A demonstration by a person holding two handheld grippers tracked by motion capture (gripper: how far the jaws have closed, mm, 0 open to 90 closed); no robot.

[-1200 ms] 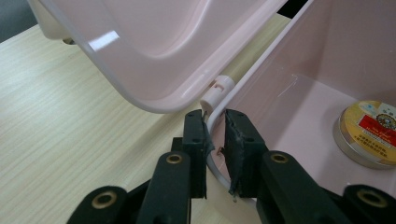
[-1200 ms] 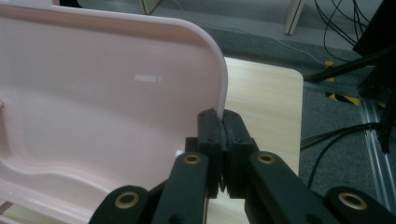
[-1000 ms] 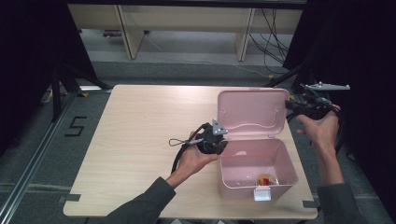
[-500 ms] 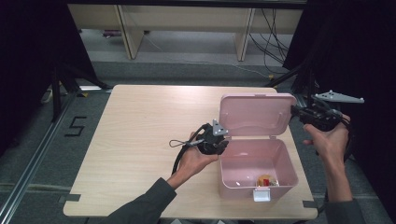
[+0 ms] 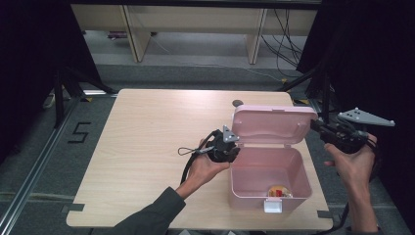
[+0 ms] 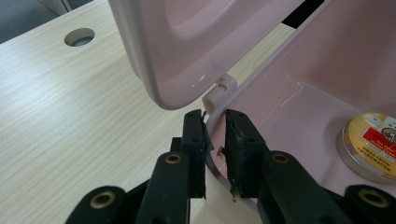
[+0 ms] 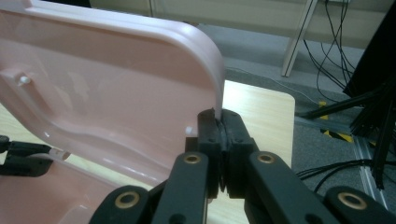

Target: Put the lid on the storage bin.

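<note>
A pink plastic box (image 5: 254, 171) stands at the table's right front with its hinged lid (image 5: 271, 125) raised. On the box floor lies a round tin (image 5: 279, 192) with a gold and red label, which the left gripper view also catches (image 6: 373, 142). My left gripper (image 5: 230, 149) is shut on the box's left rim (image 6: 261, 84), one pad (image 6: 194, 135) outside the wall and one inside. My right gripper (image 5: 315, 126) is shut on the lid's right edge (image 7: 217, 79), seen closely in the right gripper view (image 7: 218, 116).
A round cable hole (image 5: 237, 103) sits in the wooden table (image 5: 147, 132) just behind the lid. A white latch (image 5: 273, 205) hangs at the box's front. Beyond the table are shelving legs, floor cables (image 5: 288, 49) and black stands on both sides.
My right gripper has come nearer to the person with the lid's edge in it, and the lid has tipped forward over the box. The left gripper has stayed on the rim.
</note>
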